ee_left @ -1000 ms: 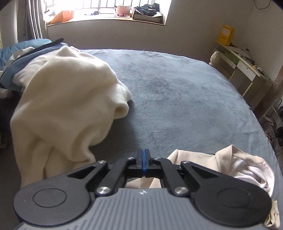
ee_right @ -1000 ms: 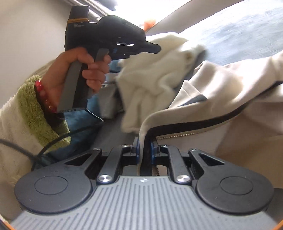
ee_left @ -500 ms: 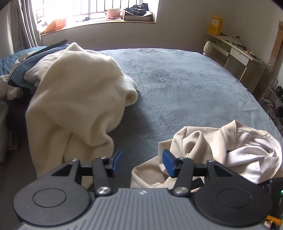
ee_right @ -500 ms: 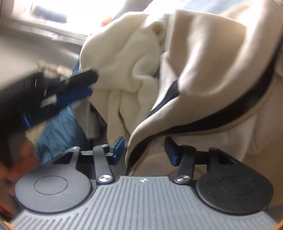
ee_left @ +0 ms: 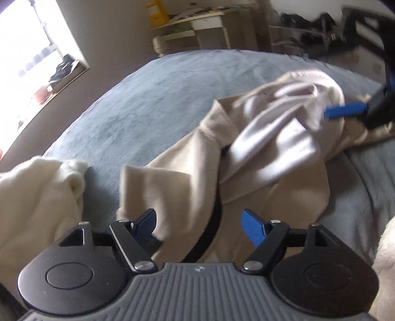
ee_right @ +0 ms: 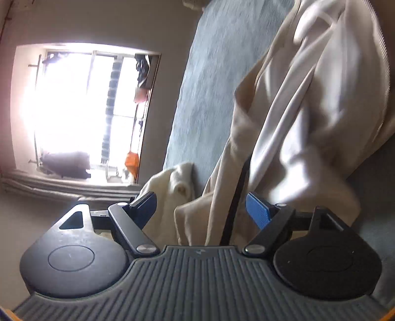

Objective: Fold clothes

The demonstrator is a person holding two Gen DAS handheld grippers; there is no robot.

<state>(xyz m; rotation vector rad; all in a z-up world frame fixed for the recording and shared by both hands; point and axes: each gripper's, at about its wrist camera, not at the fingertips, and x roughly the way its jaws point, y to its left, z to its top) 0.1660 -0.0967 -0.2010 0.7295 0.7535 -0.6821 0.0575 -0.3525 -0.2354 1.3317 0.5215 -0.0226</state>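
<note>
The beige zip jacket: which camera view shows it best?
The left wrist view. There the beige zip jacket lies crumpled on the grey-blue bed cover, with most of its outline and pale lining in sight. The right wrist view shows only a close, blurred part of it, cut off at the picture's edge, with its dark zip line.

Grey-blue bedcover point(ee_left: 158, 103) is filling the middle of the left wrist view. Bright window point(ee_right: 81, 108) is glaring at left centre of the right wrist view, overexposed. Dark bundle point(ee_right: 65, 164) and an orange item point(ee_right: 130, 160) are sitting on its sill. Desk point(ee_left: 197, 29) is standing at top centre of the left wrist view, with a yellow box point(ee_left: 156, 13) sitting on it. Dark clutter point(ee_left: 308, 17) is blurring at upper right.
</note>
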